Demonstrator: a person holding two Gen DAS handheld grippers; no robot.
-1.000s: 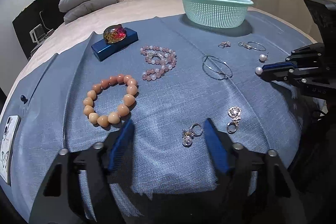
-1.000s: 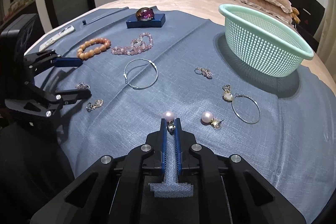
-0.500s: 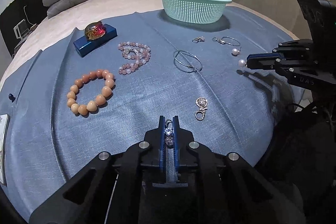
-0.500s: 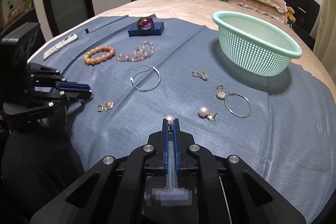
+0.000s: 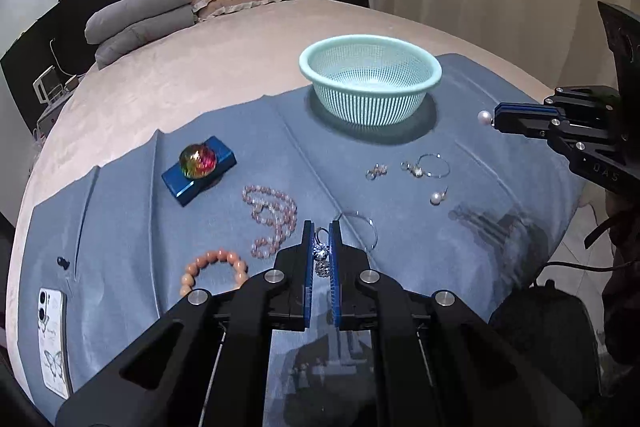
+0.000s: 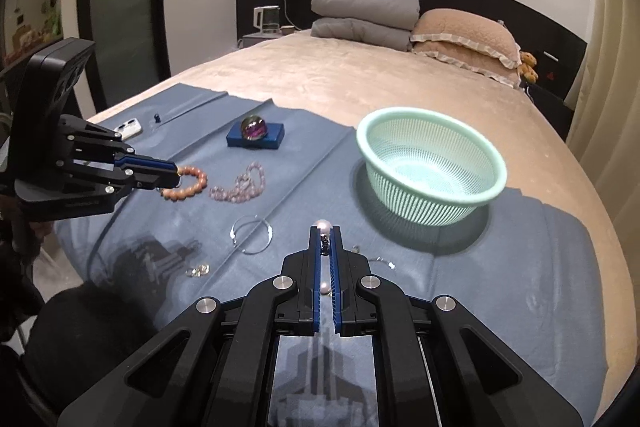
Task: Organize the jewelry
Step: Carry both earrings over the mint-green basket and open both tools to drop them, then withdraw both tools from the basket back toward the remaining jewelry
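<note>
My left gripper [image 5: 321, 227] is shut on a crystal earring [image 5: 320, 251] and holds it above the blue cloth [image 5: 400, 239]. My right gripper [image 6: 325, 229] is shut on a pearl earring [image 6: 323, 225], also raised; it shows in the left wrist view [image 5: 496, 115] with the pearl [image 5: 484, 116] at its tip, right of the mint basket [image 5: 370, 77]. The basket [image 6: 430, 169] looks empty. On the cloth lie an orange bead bracelet [image 5: 212, 265], a pink bead bracelet [image 5: 272, 217], a wire hoop [image 6: 252, 233], a second pearl earring [image 5: 437, 196] and small earrings [image 5: 376, 171].
A blue box with a glass ball [image 5: 198, 163] sits at the cloth's back left. A phone [image 5: 52, 339] lies at the left edge. Another crystal earring [image 6: 198, 270] lies near the front edge. Pillows [image 6: 460, 35] are at the bed's head.
Both grippers have risen from the cloth with their earrings and moved toward the basket. A second ago the left gripper was open; it has since shut on the crystal earring.
</note>
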